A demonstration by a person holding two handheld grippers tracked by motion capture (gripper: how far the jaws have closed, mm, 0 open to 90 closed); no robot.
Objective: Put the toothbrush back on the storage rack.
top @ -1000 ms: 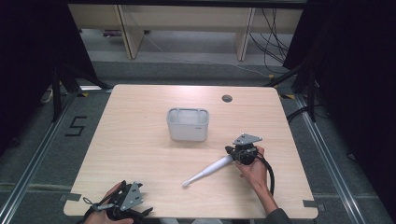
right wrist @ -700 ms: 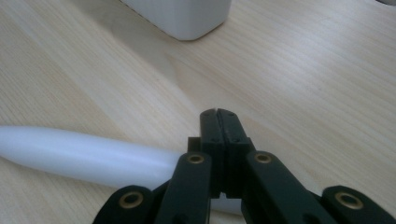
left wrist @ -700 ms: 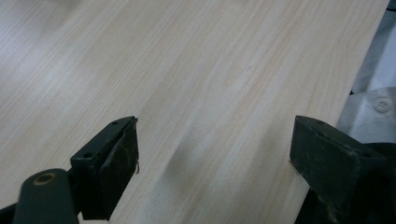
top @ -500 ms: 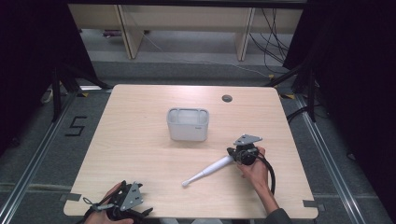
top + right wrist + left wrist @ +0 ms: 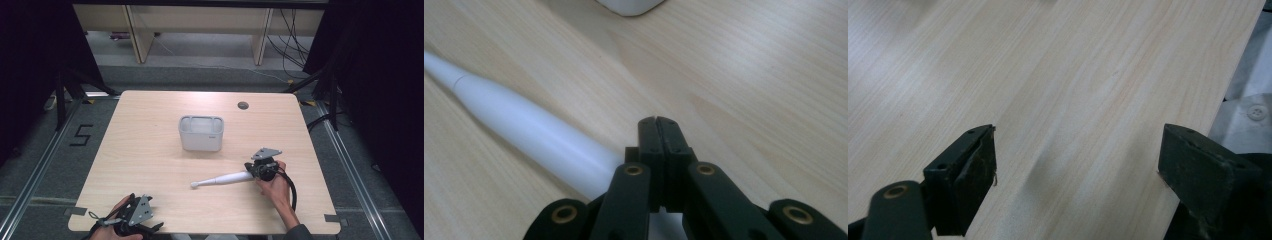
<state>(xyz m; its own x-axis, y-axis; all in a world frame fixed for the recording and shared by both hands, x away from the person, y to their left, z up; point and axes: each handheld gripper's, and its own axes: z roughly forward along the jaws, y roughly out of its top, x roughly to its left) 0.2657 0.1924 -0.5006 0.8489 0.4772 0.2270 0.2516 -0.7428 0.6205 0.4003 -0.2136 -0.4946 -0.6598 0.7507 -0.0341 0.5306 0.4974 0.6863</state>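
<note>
Right hand-held gripper clenched at the thick end of a white tapered tool on the table.

The right hand-held gripper (image 5: 256, 171) sits near the table's right side, its jaws pressed together with nothing between them; the white tapered tool (image 5: 222, 179) lies just beside and under them, its thin tip pointing left. The left hand-held gripper (image 5: 131, 220) rests at the near left edge, jaws released wide over bare wood. A white basket (image 5: 201, 134) stands farther back, mid-table (image 5: 150, 150).

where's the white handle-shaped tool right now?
In the high view the white tool lies on the table, right of centre, in front of the white bin; its thick end is at the right gripper, its thin tip pointing left.
</note>
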